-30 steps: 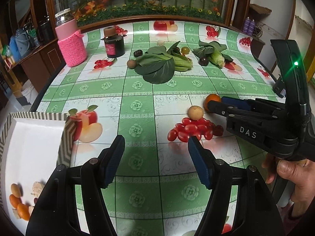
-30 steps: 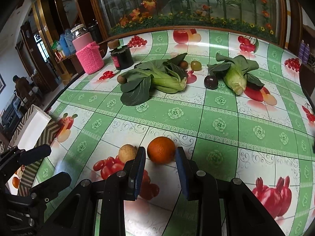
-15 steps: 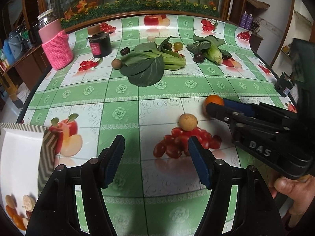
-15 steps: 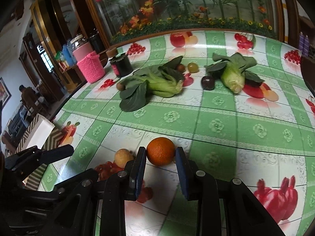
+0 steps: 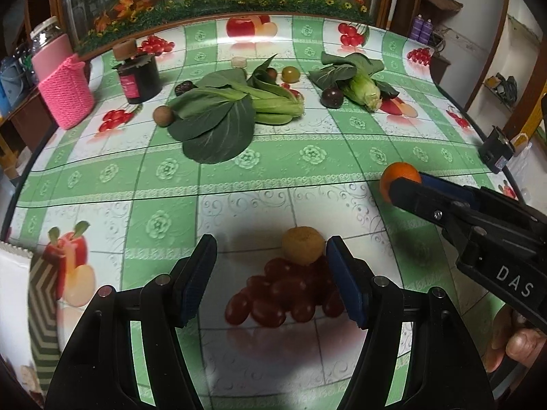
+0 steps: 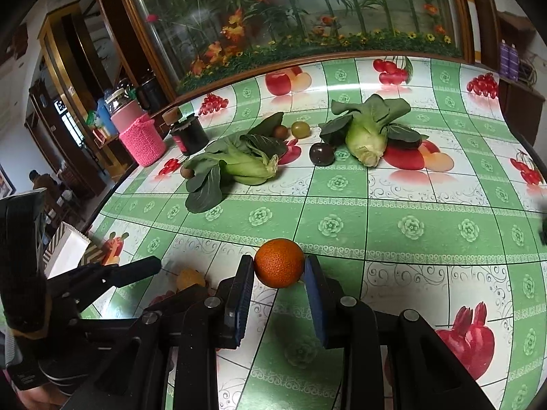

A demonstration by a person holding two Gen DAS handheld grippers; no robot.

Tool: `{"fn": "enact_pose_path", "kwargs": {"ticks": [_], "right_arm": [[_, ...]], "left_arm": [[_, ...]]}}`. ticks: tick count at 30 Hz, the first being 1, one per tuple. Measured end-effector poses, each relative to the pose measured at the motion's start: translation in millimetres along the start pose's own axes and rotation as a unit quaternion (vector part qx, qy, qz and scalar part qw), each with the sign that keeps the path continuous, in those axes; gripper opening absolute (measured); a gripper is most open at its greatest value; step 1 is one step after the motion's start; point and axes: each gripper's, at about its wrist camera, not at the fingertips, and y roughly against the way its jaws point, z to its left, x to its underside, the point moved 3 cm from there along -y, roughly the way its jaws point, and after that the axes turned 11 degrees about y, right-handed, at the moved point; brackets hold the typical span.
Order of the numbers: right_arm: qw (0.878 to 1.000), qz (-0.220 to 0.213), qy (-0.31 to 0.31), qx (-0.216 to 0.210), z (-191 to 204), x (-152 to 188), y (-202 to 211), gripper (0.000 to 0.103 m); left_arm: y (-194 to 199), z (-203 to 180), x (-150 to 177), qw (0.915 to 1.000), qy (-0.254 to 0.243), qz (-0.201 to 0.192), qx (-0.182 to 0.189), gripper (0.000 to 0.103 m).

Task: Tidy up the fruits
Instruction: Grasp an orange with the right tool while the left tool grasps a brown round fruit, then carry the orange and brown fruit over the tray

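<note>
My right gripper [image 6: 278, 270] is shut on an orange [image 6: 279, 263] and holds it above the tablecloth; the orange also shows in the left wrist view [image 5: 398, 179]. My left gripper [image 5: 271, 266] is open, its jaws either side of a small tan round fruit [image 5: 302, 245] that lies on the printed cherries. The tan fruit shows in the right wrist view [image 6: 189, 278], partly hidden. A dark plum [image 6: 321, 154], a green-yellow fruit [image 6: 301, 129], a brown fruit [image 6: 280, 131] and another small brown fruit [image 5: 163, 115] lie farther back.
Two bok choy heads [image 5: 232, 109] [image 6: 367, 133] lie mid-table. A dark jar [image 5: 138, 77] and a pink knit-covered container [image 5: 63, 82] stand at the back left. A striped white box [image 5: 20, 304] sits at the left front. The table edge curves on the right.
The right gripper has lifted the orange off the table. The left gripper has moved right and forward, so the tan fruit now sits between its open jaws.
</note>
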Motion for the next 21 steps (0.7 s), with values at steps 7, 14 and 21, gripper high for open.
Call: {"fn": "enact_pose_path", "kwargs": {"ticks": [7, 14, 21], "right_arm": [[1.000, 0.003, 0.003, -0.002, 1.5, 1.7, -0.8, 0.030], [1.000, 0.008, 0.007, -0.005, 7.2, 2.6, -3.1, 0.030], [1.000, 0.015, 0.024, -0.011, 30.0, 7.7, 5.6, 0.030]], "left_arm": [[-2.3, 0.2, -0.2, 0.9997, -0.006, -0.006, 0.021, 0.034], [11.6, 9.0, 6.8, 0.9999, 0.000, -0.007, 0.008, 0.023], [39.6, 27.2, 22.1, 0.9997, 0.017, -0.017, 0.011, 0.023]]}}
